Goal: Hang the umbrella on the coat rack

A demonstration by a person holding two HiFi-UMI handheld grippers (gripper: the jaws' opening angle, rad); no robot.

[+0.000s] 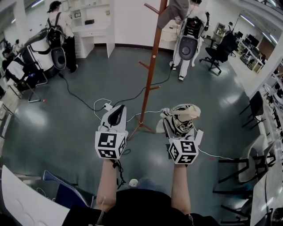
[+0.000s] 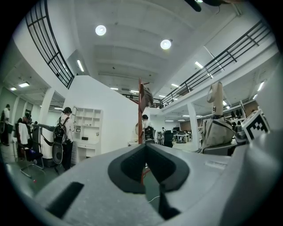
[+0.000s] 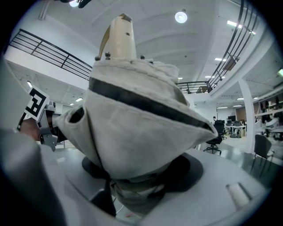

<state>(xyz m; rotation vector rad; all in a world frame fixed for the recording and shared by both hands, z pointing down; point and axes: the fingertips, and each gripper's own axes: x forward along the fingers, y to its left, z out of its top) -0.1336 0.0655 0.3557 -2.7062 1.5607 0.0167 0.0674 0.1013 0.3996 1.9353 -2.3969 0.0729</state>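
A folded cream umbrella (image 1: pixel 182 118) with a dark pattern stands upright in my right gripper (image 1: pixel 179 126), whose jaws are shut on its bunched lower part. In the right gripper view the umbrella (image 3: pixel 137 114) fills the middle and hides the fingertips of the right gripper (image 3: pixel 139 185). The brown wooden coat rack (image 1: pixel 152 66) stands on the floor just beyond and between both grippers, with a grey cloth (image 1: pixel 170 13) hanging near its top. My left gripper (image 1: pixel 114 115) is held level, shut and empty, left of the rack's base. The left gripper view shows the left gripper (image 2: pixel 144 146) pointing at the coat rack (image 2: pixel 140 114), with the umbrella (image 2: pixel 216 126) at its right.
Cables and a white power strip (image 1: pixel 107 106) lie on the floor by the rack's feet (image 1: pixel 140 126). A person with a backpack (image 1: pixel 59 26) stands back left, another person (image 1: pixel 188 39) behind the rack. Office chairs (image 1: pixel 247 165) stand at the right, and a white panel (image 1: pixel 26 203) lies at the lower left.
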